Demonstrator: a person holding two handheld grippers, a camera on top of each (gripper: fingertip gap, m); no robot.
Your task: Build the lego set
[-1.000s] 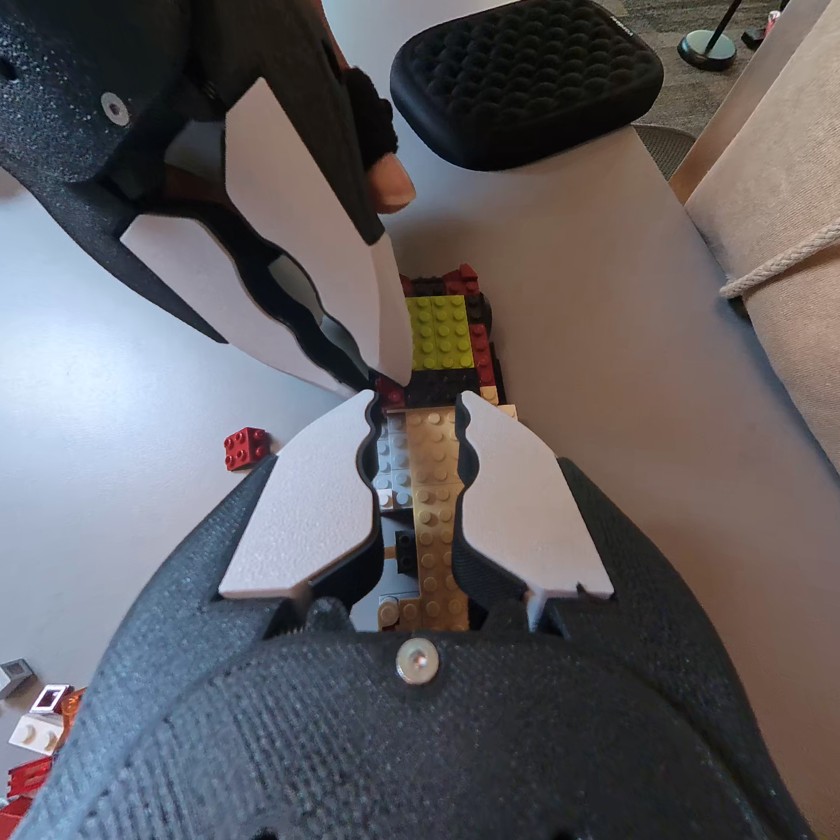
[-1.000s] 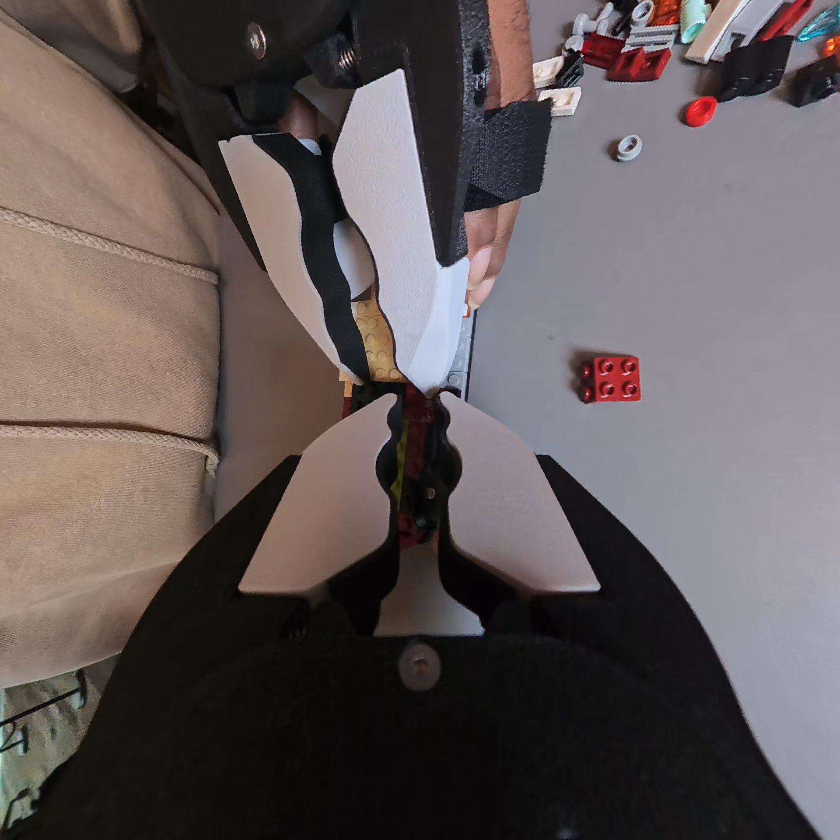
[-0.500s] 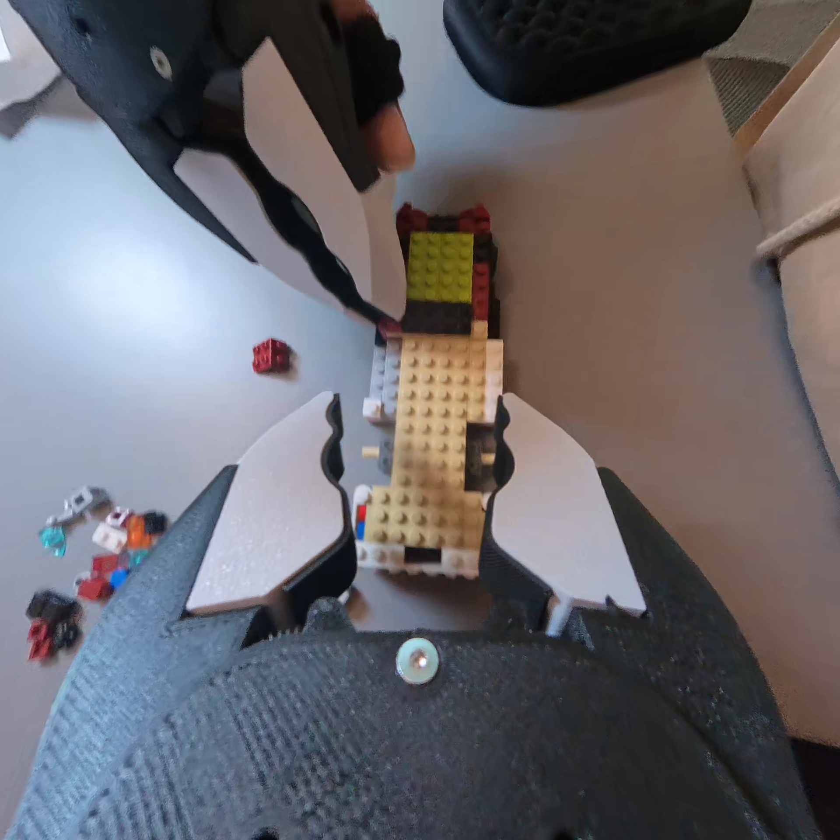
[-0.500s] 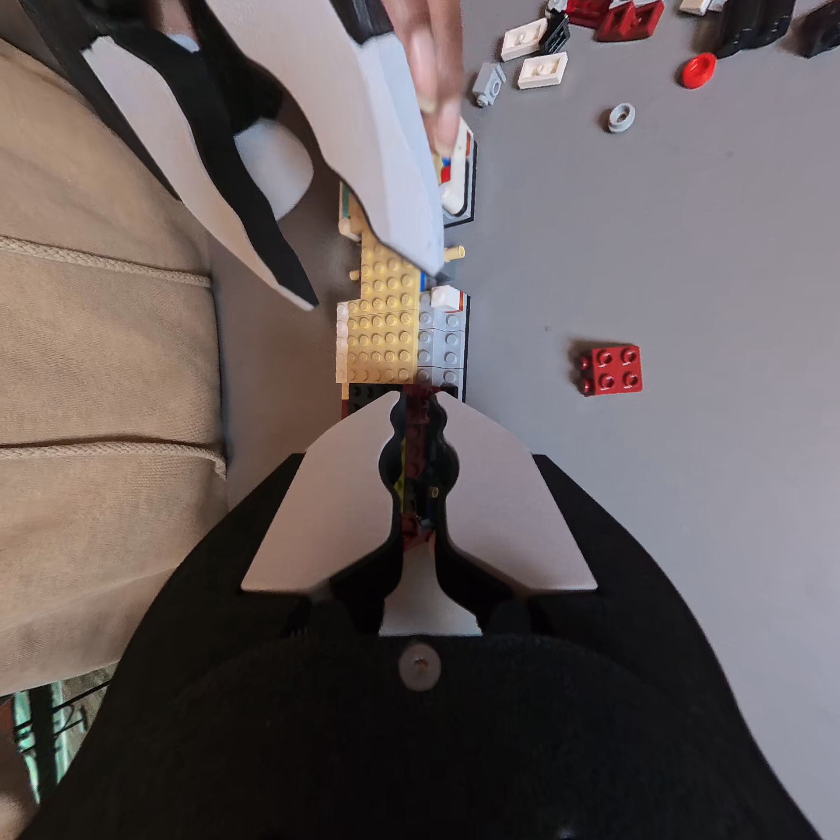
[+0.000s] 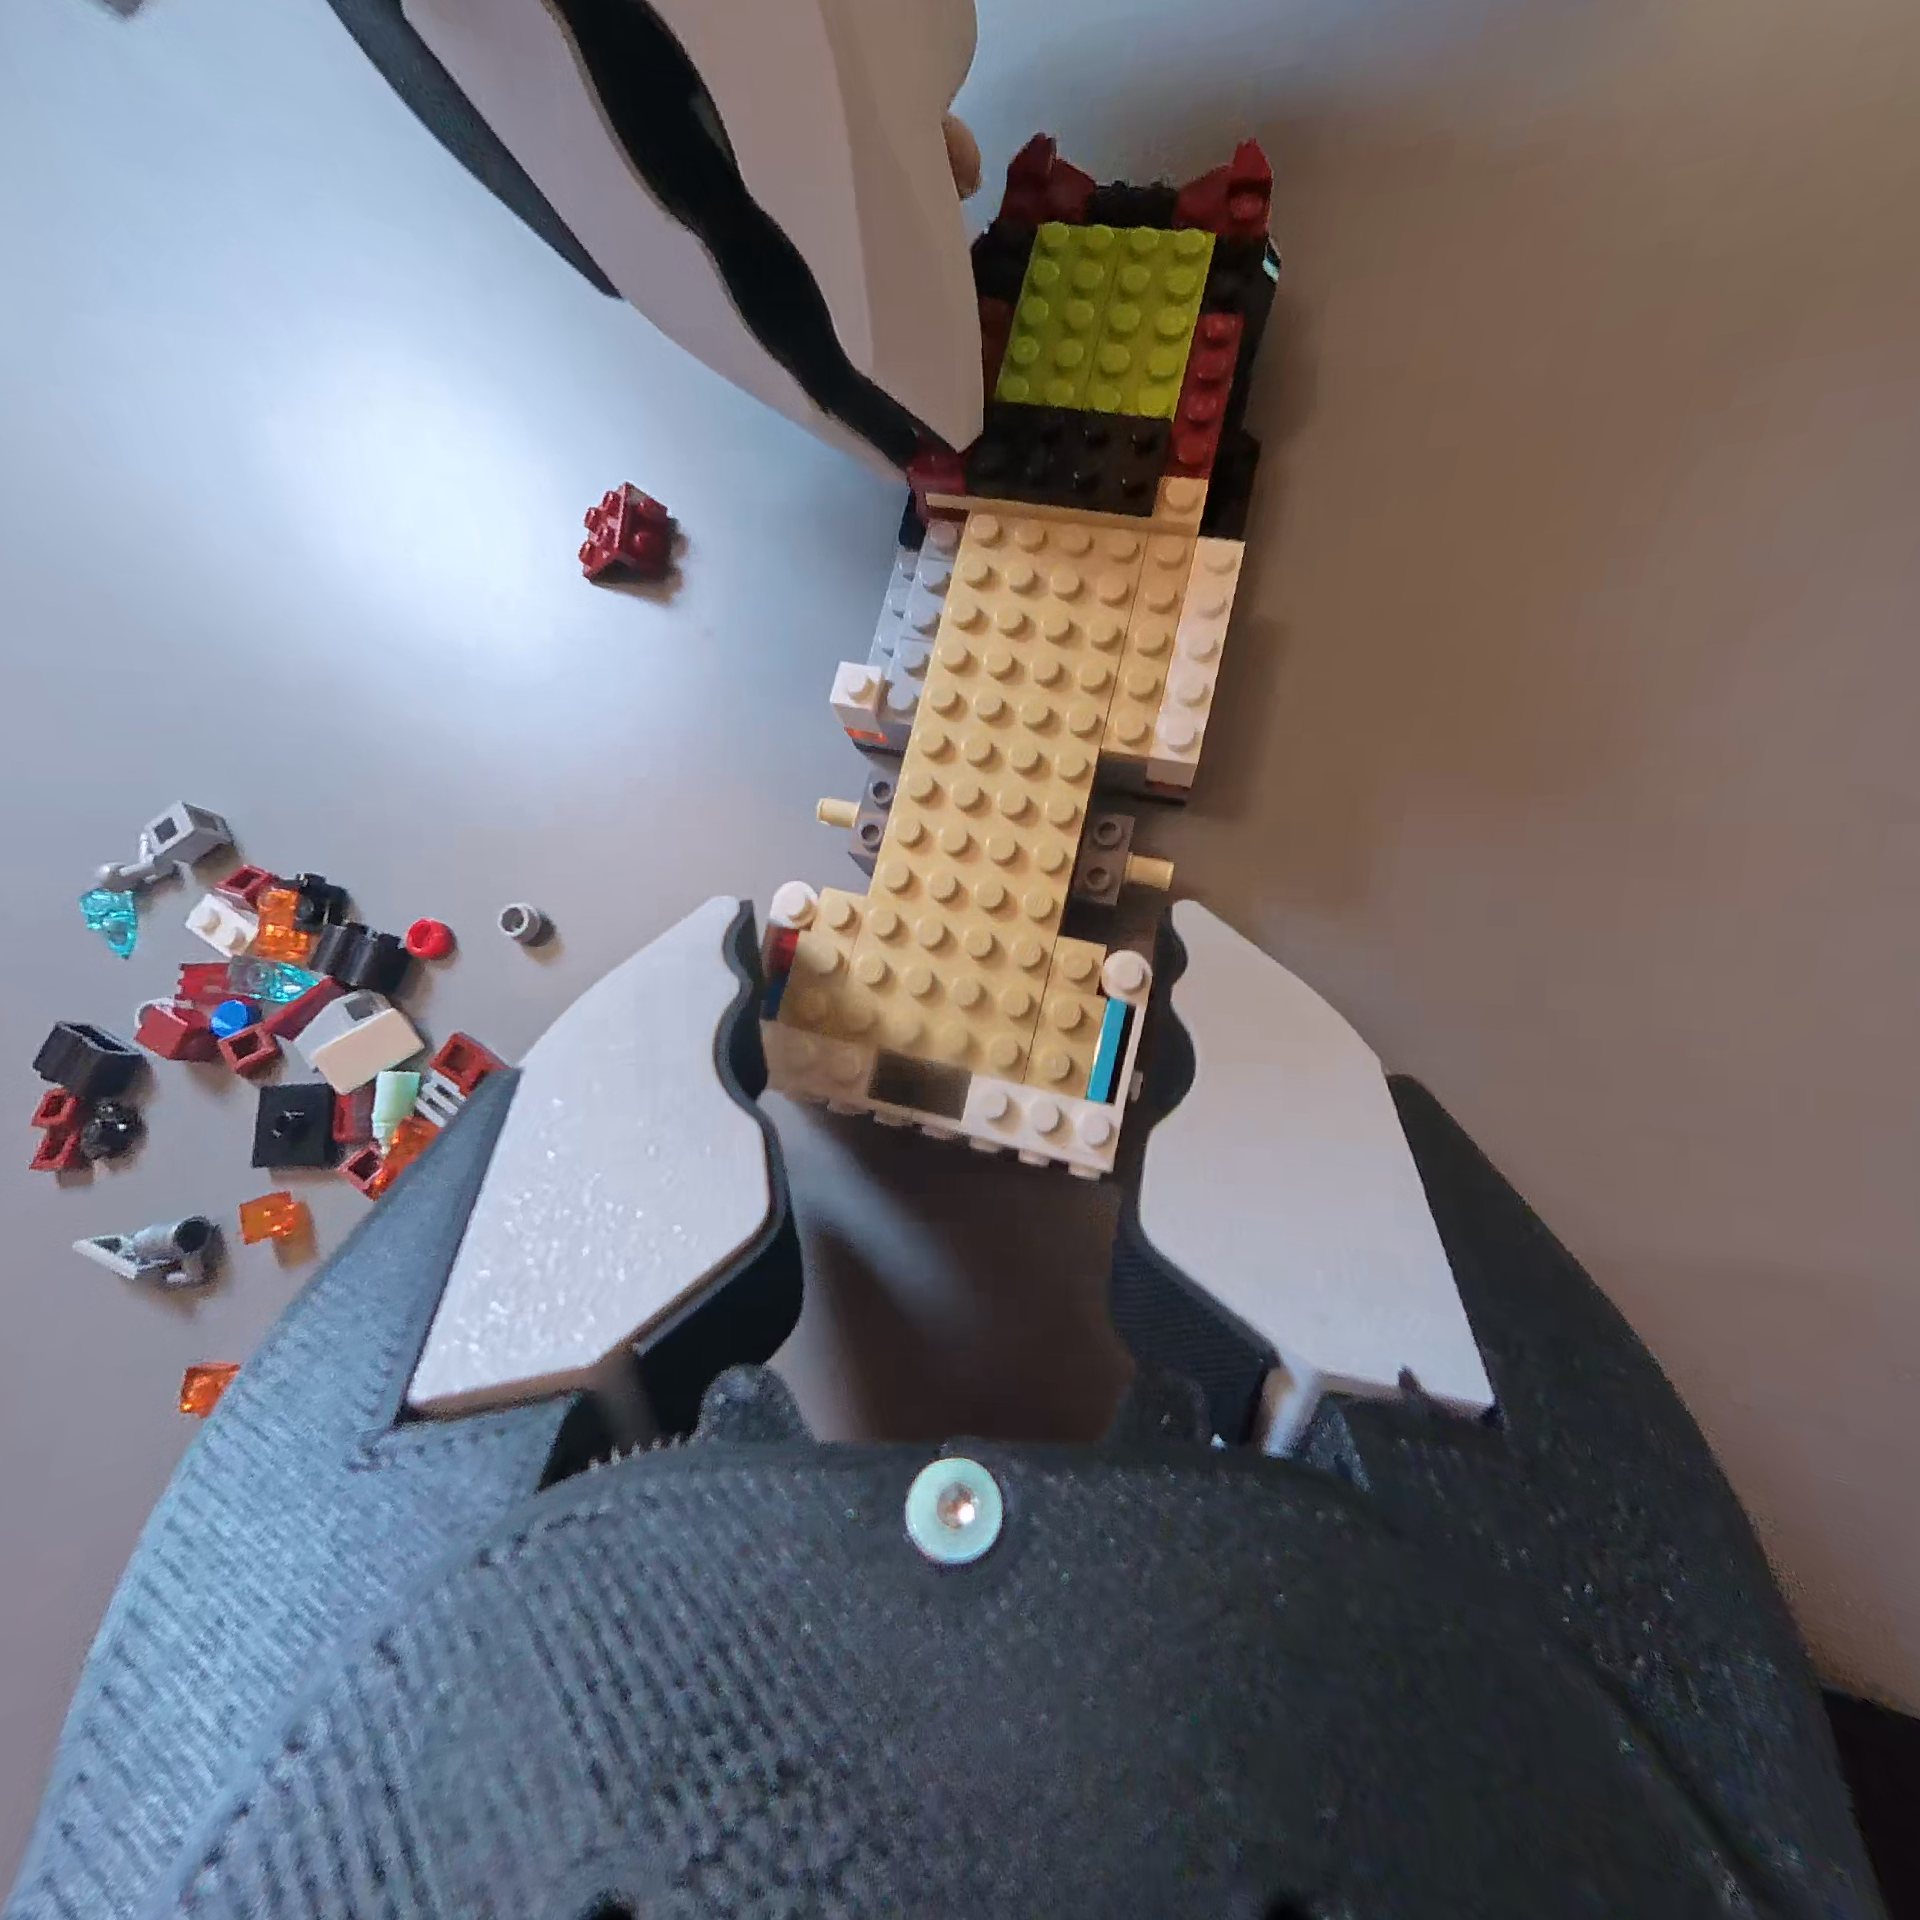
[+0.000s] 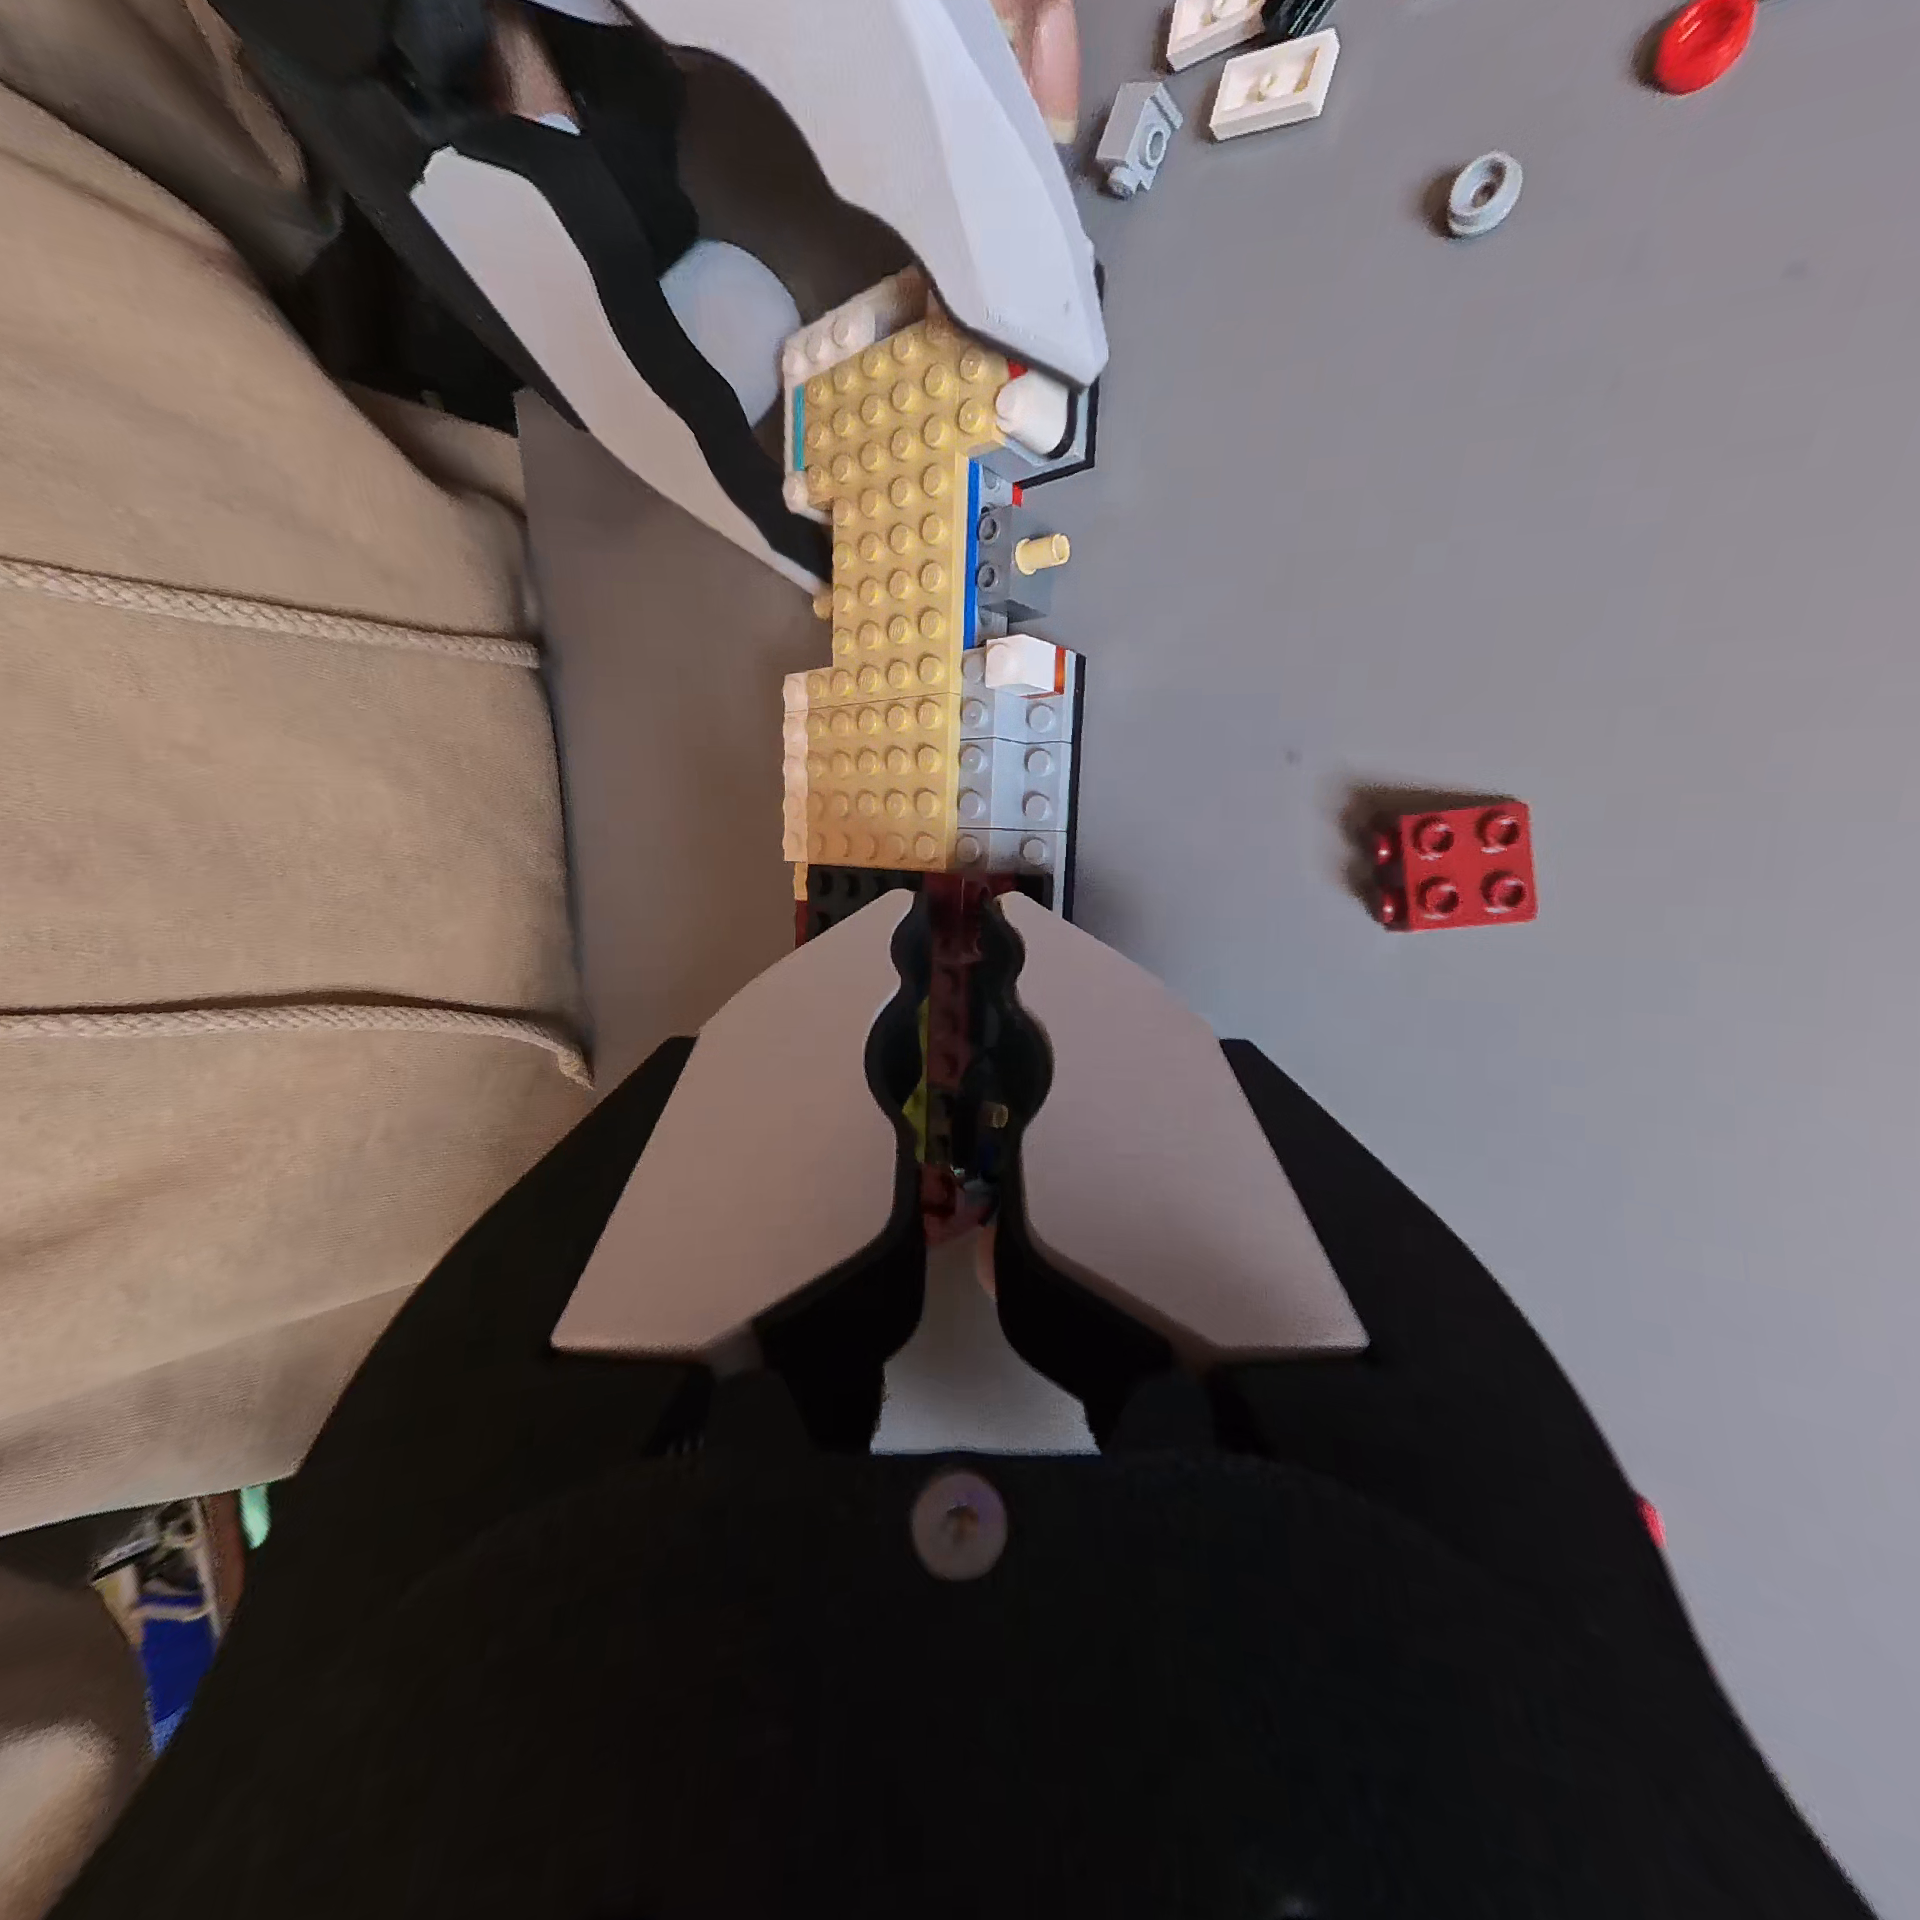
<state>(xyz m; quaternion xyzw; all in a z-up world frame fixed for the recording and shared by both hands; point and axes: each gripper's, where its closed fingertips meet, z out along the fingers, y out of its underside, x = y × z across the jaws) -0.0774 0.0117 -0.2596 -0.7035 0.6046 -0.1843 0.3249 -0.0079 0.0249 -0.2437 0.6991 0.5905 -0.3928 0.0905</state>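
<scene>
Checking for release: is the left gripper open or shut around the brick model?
Open: left gripper fingers straddle the brick model with visible gaps.

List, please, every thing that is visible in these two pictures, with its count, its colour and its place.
Brick model: one, mainly tan, with lime, black and dark red at the far end; lying on the table.
Loose square brick: one, dark red; alone, beside the model.
Small loose pieces: many, mixed colours; heaped near the left gripper.
Table: one, grey.
Cushion: one, beige; at the table edge.
Left gripper: open, astride the model's tan end.
Right gripper: shut on the model's dark red end.
</scene>
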